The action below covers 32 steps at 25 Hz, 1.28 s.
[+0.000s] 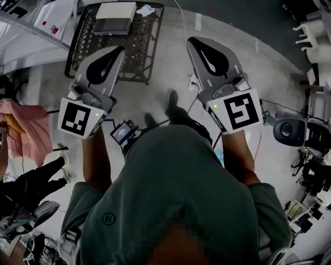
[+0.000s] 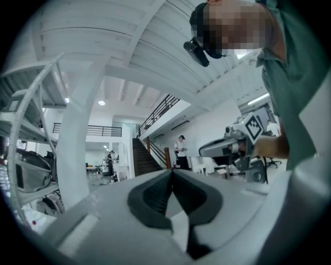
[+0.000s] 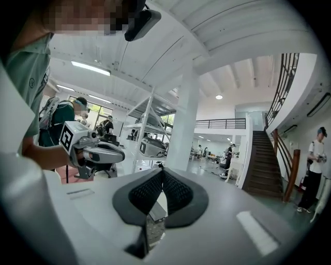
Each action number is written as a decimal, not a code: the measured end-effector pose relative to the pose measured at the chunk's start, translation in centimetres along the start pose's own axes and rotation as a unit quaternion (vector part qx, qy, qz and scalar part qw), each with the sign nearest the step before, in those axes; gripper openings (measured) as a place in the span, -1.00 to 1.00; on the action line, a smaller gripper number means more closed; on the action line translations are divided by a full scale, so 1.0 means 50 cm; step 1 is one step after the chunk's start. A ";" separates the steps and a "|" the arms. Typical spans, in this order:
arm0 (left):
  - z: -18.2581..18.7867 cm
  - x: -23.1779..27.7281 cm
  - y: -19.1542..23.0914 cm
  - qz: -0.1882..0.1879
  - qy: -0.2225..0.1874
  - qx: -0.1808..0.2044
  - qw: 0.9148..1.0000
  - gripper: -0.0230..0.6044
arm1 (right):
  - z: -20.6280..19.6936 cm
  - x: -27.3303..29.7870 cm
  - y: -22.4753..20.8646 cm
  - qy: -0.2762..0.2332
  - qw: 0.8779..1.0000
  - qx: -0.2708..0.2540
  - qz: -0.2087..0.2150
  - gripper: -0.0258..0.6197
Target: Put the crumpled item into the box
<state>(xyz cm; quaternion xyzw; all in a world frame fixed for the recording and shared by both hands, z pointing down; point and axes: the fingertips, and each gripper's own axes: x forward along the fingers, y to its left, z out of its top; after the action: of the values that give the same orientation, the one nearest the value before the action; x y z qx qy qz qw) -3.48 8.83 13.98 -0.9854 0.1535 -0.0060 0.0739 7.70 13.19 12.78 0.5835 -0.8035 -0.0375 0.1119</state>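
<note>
With left claw [image 1: 120, 49] and right claw [image 1: 192, 42] being held closed, empty, the far small white crumpled item [image 1: 146, 9] is being judged light, soft, pinchable anywhere.

Your left tongs [image 1: 120, 49] and right tongs [image 1: 191, 41] are grey with black ribbed pads. Each marker cube [image 1: 77, 118] is white with a black square pattern. Ahead of the left tongs sit a black grid rack [image 1: 83, 46], a beige-and-grey box [image 1: 115, 18] and a white crumpled item [image 1: 145, 9]. Left of them is a pink cloth [image 1: 28, 129]. Your shirt [image 1: 170, 196] is dark green and the floor [image 1: 170, 67] pale grey.
</note>
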 end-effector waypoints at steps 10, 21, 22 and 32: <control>-0.031 0.079 0.093 0.065 0.040 0.003 0.997 -0.91 | -0.013 0.146 -0.089 -0.026 0.997 0.015 0.075 -0.90; -0.067 0.189 0.132 0.126 0.067 0.005 0.990 -0.91 | -0.047 0.234 -0.205 -0.050 0.988 0.016 0.142 -0.90; -0.068 0.202 0.131 0.128 0.070 0.008 0.989 -0.91 | -0.050 0.236 -0.216 -0.052 0.988 0.018 0.145 -0.90; -0.098 0.277 0.231 0.144 0.112 0.005 0.983 -0.91 | -0.090 0.358 -0.300 -0.036 0.984 0.052 0.168 -0.90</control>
<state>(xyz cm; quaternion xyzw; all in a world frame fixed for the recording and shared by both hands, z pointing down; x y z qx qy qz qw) 6.06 -6.97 16.99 -0.9456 0.3014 -0.1062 0.0610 17.39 -8.15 16.74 0.4431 -0.8947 0.0025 0.0568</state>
